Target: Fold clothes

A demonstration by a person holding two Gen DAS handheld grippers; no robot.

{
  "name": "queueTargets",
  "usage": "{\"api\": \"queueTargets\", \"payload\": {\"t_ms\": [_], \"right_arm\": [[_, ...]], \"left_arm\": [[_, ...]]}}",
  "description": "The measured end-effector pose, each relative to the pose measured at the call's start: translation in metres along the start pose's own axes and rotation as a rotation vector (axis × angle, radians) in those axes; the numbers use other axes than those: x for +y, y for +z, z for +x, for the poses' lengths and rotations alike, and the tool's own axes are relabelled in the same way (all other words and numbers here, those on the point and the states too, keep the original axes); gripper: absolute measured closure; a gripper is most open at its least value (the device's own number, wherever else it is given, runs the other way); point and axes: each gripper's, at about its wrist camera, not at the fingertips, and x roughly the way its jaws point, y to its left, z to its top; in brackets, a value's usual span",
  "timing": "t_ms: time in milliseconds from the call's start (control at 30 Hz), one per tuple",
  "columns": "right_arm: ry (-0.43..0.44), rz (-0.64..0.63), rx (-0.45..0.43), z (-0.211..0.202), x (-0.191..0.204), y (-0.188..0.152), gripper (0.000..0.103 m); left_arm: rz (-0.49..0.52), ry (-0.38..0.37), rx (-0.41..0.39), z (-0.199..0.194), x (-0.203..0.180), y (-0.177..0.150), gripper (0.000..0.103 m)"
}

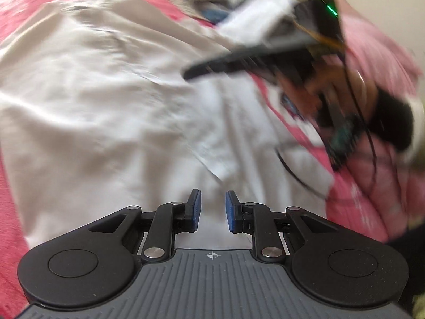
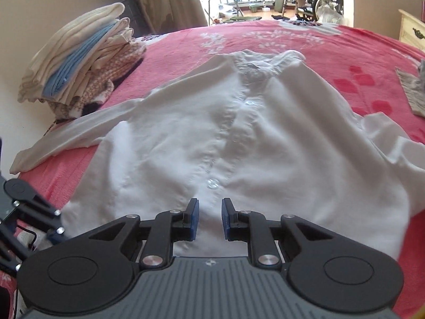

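Grippers first: the right gripper (image 2: 209,219) hovers over the hem end of the shirt (image 2: 239,138), jaws parted with a clear gap and nothing between them, and the left gripper (image 1: 212,215) is the same, released, empty, hanging over white cloth. That left view is badly smeared, so I can't say which part of the shirt it's over, only that the right tool shows up in it as a dark blur on the far side. The shirt itself lies spread face up on the pink bedspread (image 2: 345,53), buttoned placket running up the middle to the collar (image 2: 265,63) at the far end. One sleeve (image 2: 66,135) stretches out flat to the left; the other side looks bunched near the right edge. So as it lies, this shirt shows no fold at all, body open and full length, a bit wrinkled. Sleeves in, sides over, then bottom up would all be left for it, I reckon. Off to the far left there's a stack (image 2: 79,61) of folded cloth by the wall, so folded pieces do exist here, though where they came from I can't tell.
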Motion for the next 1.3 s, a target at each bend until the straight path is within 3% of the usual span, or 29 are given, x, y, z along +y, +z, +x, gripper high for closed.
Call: {"api": "queueTargets", "payload": {"t_ms": [100,267,333,367,400,633,767,867,1033,1167,1300], "right_arm": [[-0.033,-0.025,0.003,0.011,0.013,0.004,0.063],[-0.162,-0.136,0.014,0.035,0.032,0.005,0.064],[-0.161,-0.099,0.012,0.036,0.027,0.004,0.078],[-0.160,-0.078,0.010,0.037,0.025,0.004,0.093],[-0.154,-0.040,-0.004,0.035,0.021,0.004,0.099],[-0.037,0.070,-0.099,0.014,0.014,0.007,0.100],[-0.003,0.146,-0.140,0.003,-0.006,0.008,0.092],[0.023,0.203,-0.171,-0.006,-0.020,0.009,0.070],[0.061,0.298,-0.224,-0.020,-0.045,0.011,0.068],[-0.108,0.351,-0.302,-0.028,-0.094,0.042,0.070],[-0.227,0.338,-0.309,-0.016,-0.135,0.070,0.067]], "left_arm": [[-0.026,0.070,-0.050,0.004,0.011,0.015,0.083],[-0.123,0.144,-0.123,0.009,0.036,0.037,0.083],[-0.137,0.156,-0.141,0.012,0.041,0.041,0.083],[-0.142,0.161,-0.150,0.013,0.043,0.043,0.083],[-0.148,0.166,-0.154,0.015,0.045,0.045,0.083],[-0.194,0.162,-0.153,0.020,0.056,0.044,0.083],[-0.204,0.151,-0.157,0.019,0.057,0.045,0.083],[-0.239,0.136,-0.183,0.013,0.058,0.047,0.083],[-0.233,0.103,-0.238,0.010,0.049,0.060,0.082],[-0.177,0.071,-0.226,0.031,0.032,0.077,0.081],[-0.160,0.126,-0.156,0.064,0.029,0.083,0.081]]}}
